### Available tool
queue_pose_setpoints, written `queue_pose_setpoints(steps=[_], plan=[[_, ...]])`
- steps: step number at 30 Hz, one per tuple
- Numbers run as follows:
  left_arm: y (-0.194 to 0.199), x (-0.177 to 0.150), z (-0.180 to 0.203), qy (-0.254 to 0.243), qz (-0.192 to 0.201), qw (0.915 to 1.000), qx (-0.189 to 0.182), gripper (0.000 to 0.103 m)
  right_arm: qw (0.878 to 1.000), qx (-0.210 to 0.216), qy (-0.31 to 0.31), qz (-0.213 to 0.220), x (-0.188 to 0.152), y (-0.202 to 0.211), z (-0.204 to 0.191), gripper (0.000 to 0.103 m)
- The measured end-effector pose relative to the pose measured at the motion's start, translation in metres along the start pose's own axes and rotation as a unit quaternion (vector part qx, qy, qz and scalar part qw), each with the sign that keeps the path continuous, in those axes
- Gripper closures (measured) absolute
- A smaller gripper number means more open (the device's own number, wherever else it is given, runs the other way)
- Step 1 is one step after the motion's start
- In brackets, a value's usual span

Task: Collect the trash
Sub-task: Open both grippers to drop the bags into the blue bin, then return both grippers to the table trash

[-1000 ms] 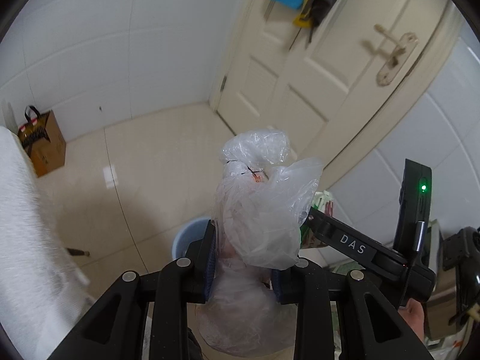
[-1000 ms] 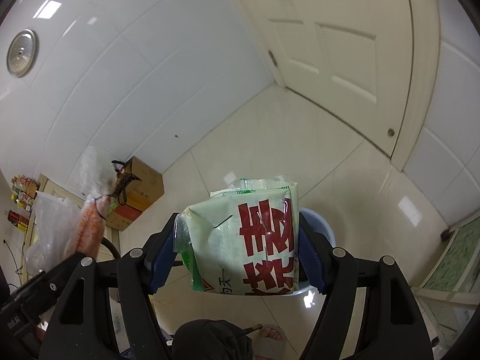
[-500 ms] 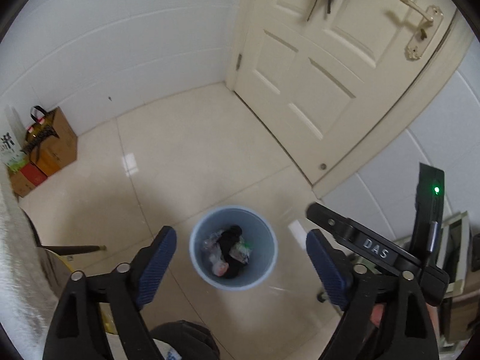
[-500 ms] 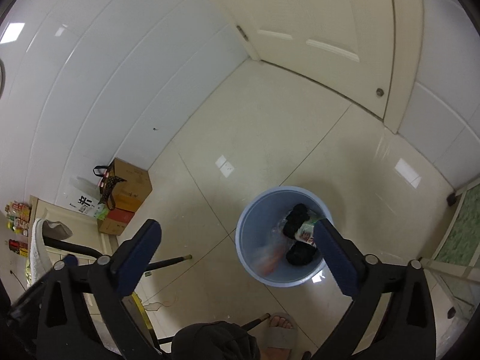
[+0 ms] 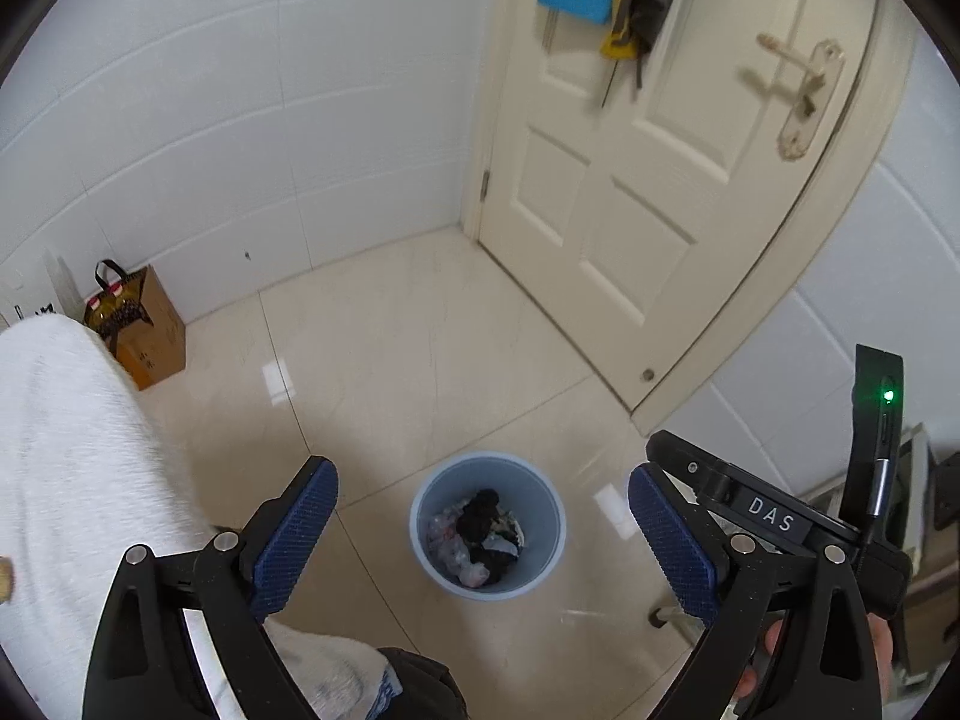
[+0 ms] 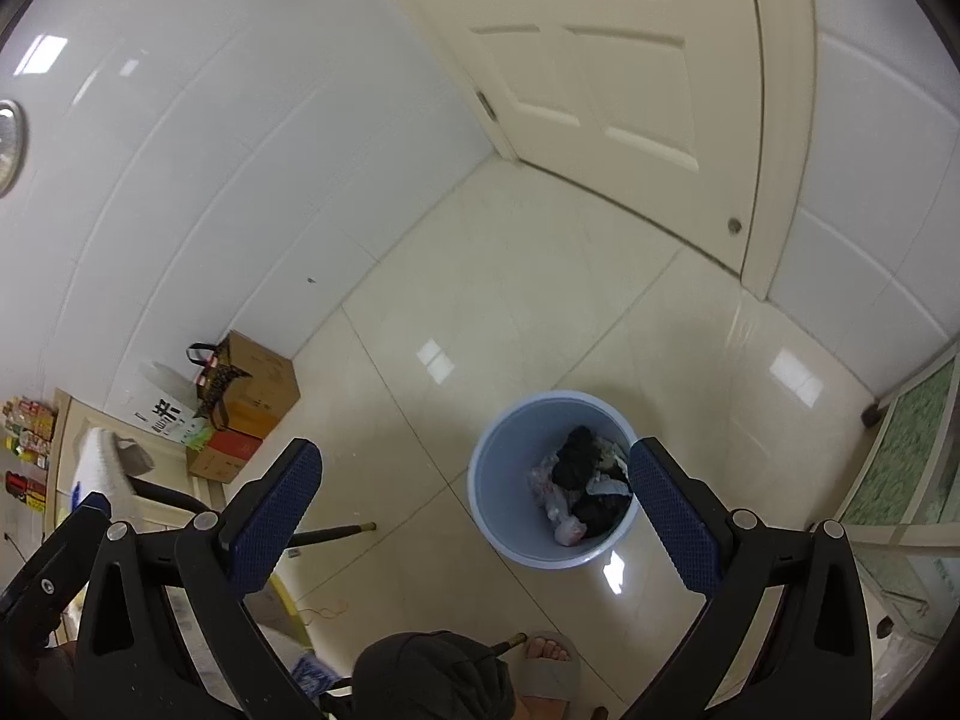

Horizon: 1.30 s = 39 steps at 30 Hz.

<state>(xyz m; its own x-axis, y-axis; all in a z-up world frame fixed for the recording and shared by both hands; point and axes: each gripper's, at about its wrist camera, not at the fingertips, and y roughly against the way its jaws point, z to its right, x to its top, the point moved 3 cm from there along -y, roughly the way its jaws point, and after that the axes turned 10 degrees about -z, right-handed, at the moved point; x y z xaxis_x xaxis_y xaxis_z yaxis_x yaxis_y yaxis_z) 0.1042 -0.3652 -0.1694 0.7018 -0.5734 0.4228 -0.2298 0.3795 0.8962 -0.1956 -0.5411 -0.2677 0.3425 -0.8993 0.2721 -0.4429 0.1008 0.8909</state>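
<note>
The trash lies inside the blue bin on the floor. Above the bin, the left claw and the right claw both stand wide and hold nothing.

You can read the white letters "DAS" on the black body of the right tongs, which show at the right edge of the left wrist view. In the right wrist view, a white bag standing beside the cardboard box against the wall carries a large black character, partly hidden and not fully legible. The packages on the shelf at far left bear print too small to read.
</note>
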Motion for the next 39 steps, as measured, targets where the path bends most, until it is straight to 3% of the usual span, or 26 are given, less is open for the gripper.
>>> queue_pose_setpoints(steps=[13,24,39], plan=[[0.154,-0.082,-0.042,0.024,0.105,0.9941,0.004,0.001,0.990,0.039,0.104,0.083,-0.032,0.093,-0.120,0.000],[0.268,-0.168,-0.091,0.067,0.173,0.9823,0.028,0.001,0.974,0.067,0.184,0.117,-0.075,0.140,-0.209,0.000],[0.364,-0.269,-0.125,0.124,0.234,0.9594,0.098,0.001,0.939,0.106,0.296,0.139,-0.146,0.170,-0.323,0.000]])
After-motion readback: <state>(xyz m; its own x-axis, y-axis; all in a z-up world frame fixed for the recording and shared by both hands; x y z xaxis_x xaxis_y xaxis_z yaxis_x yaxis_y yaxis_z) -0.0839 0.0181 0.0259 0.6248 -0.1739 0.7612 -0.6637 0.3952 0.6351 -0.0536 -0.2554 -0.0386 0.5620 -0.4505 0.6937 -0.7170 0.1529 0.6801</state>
